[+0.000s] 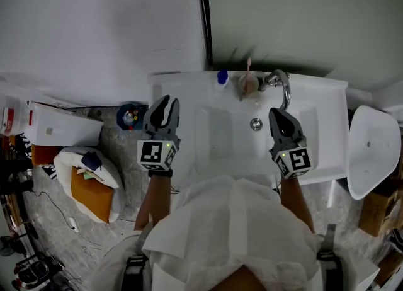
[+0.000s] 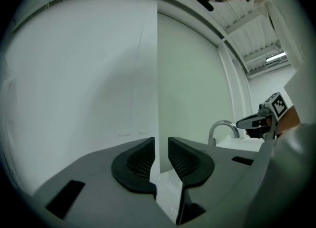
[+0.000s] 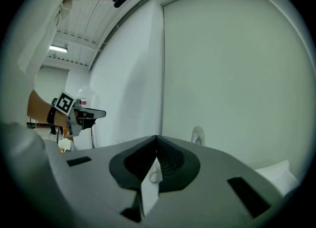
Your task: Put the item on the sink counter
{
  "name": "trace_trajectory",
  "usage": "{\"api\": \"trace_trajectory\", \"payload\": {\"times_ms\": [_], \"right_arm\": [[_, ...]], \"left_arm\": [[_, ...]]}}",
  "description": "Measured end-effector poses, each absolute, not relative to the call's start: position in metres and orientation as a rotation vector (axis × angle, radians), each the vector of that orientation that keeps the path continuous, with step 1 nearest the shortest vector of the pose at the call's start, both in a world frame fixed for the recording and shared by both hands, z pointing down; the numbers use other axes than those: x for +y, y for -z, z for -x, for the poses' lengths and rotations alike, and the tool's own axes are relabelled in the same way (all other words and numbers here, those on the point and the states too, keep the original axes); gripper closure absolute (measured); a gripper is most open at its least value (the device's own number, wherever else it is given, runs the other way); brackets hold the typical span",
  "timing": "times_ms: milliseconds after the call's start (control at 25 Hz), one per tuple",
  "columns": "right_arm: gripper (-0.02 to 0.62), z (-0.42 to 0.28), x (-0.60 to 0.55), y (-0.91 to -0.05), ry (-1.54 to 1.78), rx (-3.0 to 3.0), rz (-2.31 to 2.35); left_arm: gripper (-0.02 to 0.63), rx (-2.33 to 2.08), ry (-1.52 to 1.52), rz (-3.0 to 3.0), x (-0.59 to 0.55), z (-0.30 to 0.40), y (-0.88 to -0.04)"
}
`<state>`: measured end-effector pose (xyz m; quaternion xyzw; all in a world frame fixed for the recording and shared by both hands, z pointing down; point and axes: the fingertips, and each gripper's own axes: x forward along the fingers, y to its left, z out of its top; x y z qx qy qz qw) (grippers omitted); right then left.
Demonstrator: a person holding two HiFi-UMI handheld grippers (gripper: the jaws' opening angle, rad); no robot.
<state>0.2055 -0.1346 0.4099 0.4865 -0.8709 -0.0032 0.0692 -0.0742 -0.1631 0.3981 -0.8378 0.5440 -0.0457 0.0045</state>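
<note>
The white sink counter (image 1: 321, 126) stands against the wall, with its basin (image 1: 220, 138) and drain (image 1: 255, 123) below me. At its back edge are a chrome faucet (image 1: 280, 85), a cup holding a toothbrush (image 1: 247, 83) and a small blue-capped bottle (image 1: 221, 77). My left gripper (image 1: 162, 104) hovers over the counter's left end; its jaws stand a narrow gap apart with nothing between them (image 2: 161, 148). My right gripper (image 1: 277, 114) is over the basin's right side, below the faucet, shut and empty (image 3: 157, 140). Each gripper view shows mostly bare wall.
A white toilet lid (image 1: 371, 151) stands right of the counter. On the floor to the left lie a white bag with orange contents (image 1: 88, 182), a white box (image 1: 60, 126) and a blue round object (image 1: 131, 117). A dark vertical seam (image 1: 203, 19) splits the wall.
</note>
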Motion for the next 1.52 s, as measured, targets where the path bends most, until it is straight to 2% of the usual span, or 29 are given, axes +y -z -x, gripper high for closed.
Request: {"api": "trace_trajectory", "payload": {"times_ms": [120, 200, 560, 1520], "right_arm": [[0.586, -0.220, -0.133, -0.395, 0.048, -2.610, -1.530], [0.586, -0.231, -0.132, -0.385, 0.075, -2.596, -1.576], [0.586, -0.263, -0.133, -0.348, 0.183, -2.516, -1.694], [0.586, -0.262, -0.131, -0.345, 0.189, -2.494, -1.685]], "left_arm": [[0.558, 1.730, 0.121, 2.577, -0.157, 0.085, -0.383], [0.565, 1.742, 0.110, 2.561, -0.154, 0.090, -0.376], [0.568, 1.747, 0.079, 2.524, -0.148, 0.096, -0.361], [0.568, 1.747, 0.077, 2.529, -0.144, 0.096, -0.359]]}}
